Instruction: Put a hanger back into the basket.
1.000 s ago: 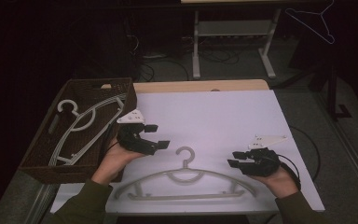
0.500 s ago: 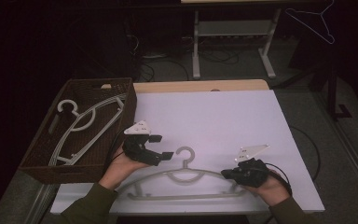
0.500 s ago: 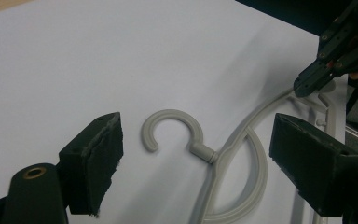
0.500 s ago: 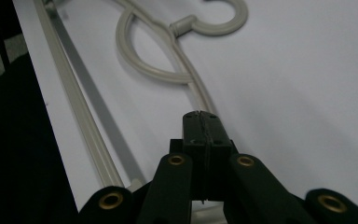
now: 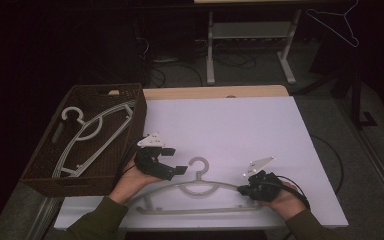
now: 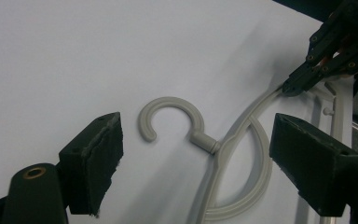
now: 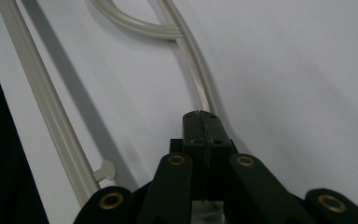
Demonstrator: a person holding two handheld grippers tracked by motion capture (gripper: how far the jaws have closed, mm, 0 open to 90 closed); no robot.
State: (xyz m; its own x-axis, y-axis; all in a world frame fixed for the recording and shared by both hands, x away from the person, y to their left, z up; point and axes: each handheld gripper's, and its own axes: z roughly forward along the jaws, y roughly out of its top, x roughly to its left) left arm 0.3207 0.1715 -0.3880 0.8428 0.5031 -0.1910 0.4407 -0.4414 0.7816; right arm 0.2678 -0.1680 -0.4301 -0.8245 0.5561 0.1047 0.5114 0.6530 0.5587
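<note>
The pale grey plastic coat hanger (image 5: 195, 192) lies flat on the white surface (image 5: 230, 130) near its front edge, hook pointing away from the person. The right gripper (image 5: 243, 189) has its jaws closed on the hanger's right shoulder, apparently to anchor that end. The left gripper (image 5: 172, 170) hovers by the hook, jaws wide apart, placed for a second grip. The brown wicker basket (image 5: 40, 165) at left holds similar hangers (image 5: 87, 132).

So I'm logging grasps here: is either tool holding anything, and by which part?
The right tool is shut on the hanger, pinching its right shoulder arm. The left tool is open, its jaws either side of the hook, holding nothing.
</note>
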